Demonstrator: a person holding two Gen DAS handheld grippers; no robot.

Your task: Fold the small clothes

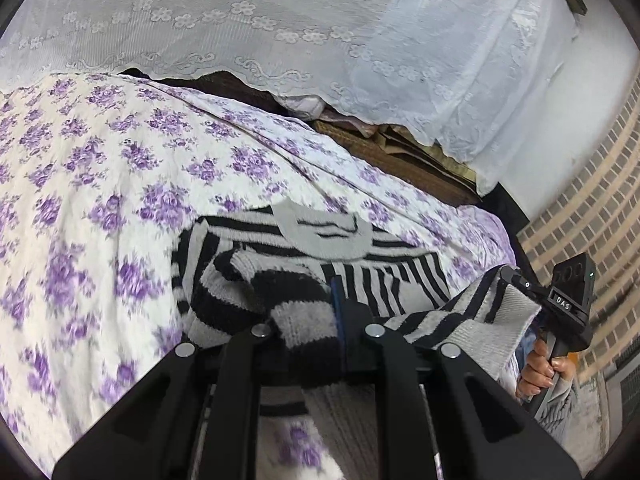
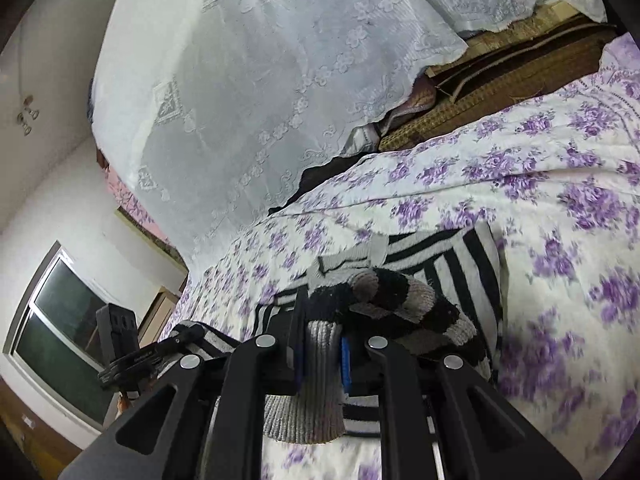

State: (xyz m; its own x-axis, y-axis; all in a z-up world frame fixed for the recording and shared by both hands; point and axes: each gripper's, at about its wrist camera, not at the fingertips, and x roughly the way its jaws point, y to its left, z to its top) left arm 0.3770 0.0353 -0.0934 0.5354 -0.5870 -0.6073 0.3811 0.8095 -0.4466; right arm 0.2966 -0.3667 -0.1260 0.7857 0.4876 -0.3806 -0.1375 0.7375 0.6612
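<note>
We see a black-and-grey striped knit sweater lying on a bed w/ a purple-floral bedspread, part of it lifted off the cover by both tools. In the left wrist view, the left gripper has its fingers pressed onto a bunched, thick-striped fold of the sweater, a blue pad edge showing beside the knit. The garment's grey neckline sits just beyond, flat on the bedspread. To the right, a ribbed grey hem rises toward the right gripper, gripped by the person's hand on its handle.

In the right wrist view, we see the right gripper w/ its fingers pinching a ribbed grey edge of the sweater between two blue pads; a rolled striped sleeve curls just ahead of them. The left gripper shows at lower left, touching the same garment's edge.

Behind the bed, a white lace cloth drapes over stacked items; brown woven mats show under its hem. A dark window sits at far left of that view, a tiled wall at right of the other.
</note>
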